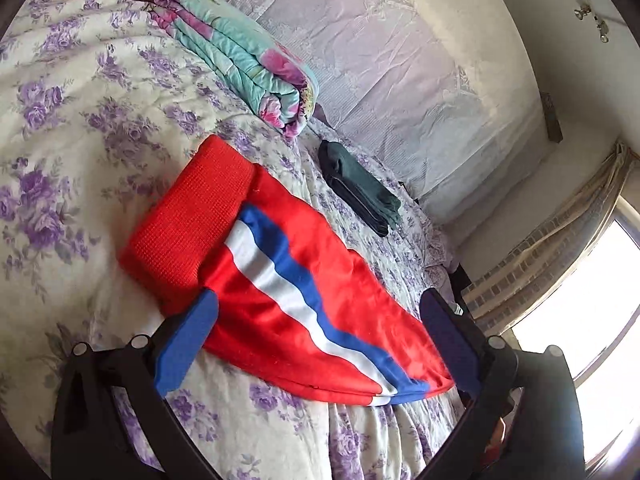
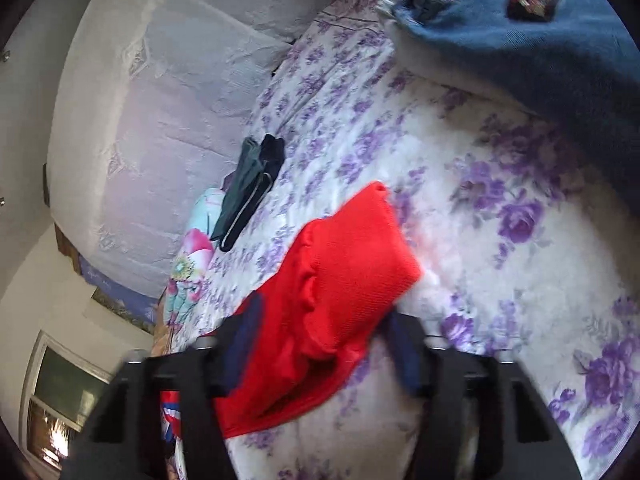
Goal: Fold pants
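Red pants on floral bedspread, dark folded garment beyond, possibly trousers

The left gripper has black arms with round silver screws and flat, bright blue pads. The right gripper is the same black build, its pads darker navy and blurred.

Left wrist cam sits low and close over the bed, looking along its jaws toward the far wall and window. Right wrist cam – same height, tilted, motion-blurred. Both views share the red pants and the dark folded garment.
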A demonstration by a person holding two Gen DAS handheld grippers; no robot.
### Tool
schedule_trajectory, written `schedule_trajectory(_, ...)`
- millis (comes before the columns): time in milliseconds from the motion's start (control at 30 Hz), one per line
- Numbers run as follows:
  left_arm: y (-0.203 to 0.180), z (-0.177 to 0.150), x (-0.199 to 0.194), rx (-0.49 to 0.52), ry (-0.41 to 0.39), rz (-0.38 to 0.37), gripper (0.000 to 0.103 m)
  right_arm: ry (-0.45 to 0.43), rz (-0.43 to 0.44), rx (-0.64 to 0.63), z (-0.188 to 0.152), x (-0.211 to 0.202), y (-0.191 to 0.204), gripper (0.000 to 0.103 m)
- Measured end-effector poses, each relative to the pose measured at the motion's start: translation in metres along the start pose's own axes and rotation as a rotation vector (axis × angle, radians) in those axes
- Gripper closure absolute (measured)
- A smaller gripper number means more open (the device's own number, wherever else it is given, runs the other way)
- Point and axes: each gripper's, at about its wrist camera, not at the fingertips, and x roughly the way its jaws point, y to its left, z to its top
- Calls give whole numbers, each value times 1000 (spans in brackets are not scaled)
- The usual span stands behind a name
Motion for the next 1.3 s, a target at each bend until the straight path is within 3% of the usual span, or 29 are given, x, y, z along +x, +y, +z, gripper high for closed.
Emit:
schedule_trajectory(100, -6, -4, 4, 28, 4, 29, 5, -15, 35, 37, 1, 2, -9, 77)
schedule_trajectory(200, -10, -4, 4, 45, 6, 51, 5, -60, 10, -21, -2, -6, 8, 79)
schedule_trajectory(367, -5, -3, 0, 25, -6, 26, 5, -152, -75, -393, -17, -13, 102, 79)
schedule_trajectory(467, 0, -3, -3, 3, -16, -2, 5, -147, -106, -642, -44, 2, 166, 79)
schedule_trajectory(667, 1, -2, -3, -5, -20, -18, 5, -4, -140, -1011, -125, 84, 248, 79)
schedule_trajectory(767, 1, -2, -4, -7, -21, -26, 5, 166, -187, -1160, -175, 139, 259, 79)
schedule_trajectory(800, 2, -2, -4, -8, -21, -29, 5, 227, -199, -1204, -191, 153, 259, 76)
schedule_trajectory(867, 2, -2, -5, -11, -22, -35, 5, 253, -221, -1275, -214, 160, 261, 60)
schedule_trajectory(900, 3, -2, -5, -11, -22, -37, 5, 243, -216, -1300, -218, 156, 265, 52)
schedule_trajectory(1033, 3, -3, -7, -13, -25, -45, 5, 261, -64, -1189, -203, 123, 277, 49)
schedule_trajectory(1100, 4, -2, -7, -17, -27, -51, 5, 225, -8, -1102, -183, 104, 280, 48)
schedule_trajectory(1200, 4, -3, -7, -20, -29, -55, 5, 119, -107, -1073, -166, 105, 279, 47)
schedule_trajectory(1300, 3, -3, -7, -17, -26, -51, 5, 152, -205, -1049, -161, 134, 261, 47)
